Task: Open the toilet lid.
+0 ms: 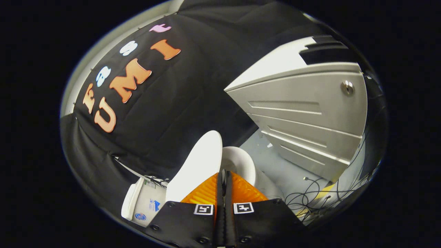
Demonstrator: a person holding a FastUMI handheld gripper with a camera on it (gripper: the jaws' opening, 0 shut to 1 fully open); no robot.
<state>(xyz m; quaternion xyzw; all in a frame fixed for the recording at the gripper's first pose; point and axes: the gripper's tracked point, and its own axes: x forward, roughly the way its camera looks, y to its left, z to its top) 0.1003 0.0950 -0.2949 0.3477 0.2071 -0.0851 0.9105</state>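
Beyond the toilet, a grey panelled cabinet (310, 113) stood, with loose black cables (310, 196) on the floor beside the bowl (241, 163). Your gripper (224, 175) had its jaws together, empty. The white toilet lid (200, 165) stood raised, just left of the fingertips.

The hand-held gripper (224, 179) has its fingers pressed together with nothing between them. Just ahead, at 11 o'clock of the tips, the toilet lid (200, 165) stands raised off the toilet bowl (241, 162). A grey cabinet (306, 113) rises at 2 o'clock, with cables (310, 196) on the floor (286, 168) below it.
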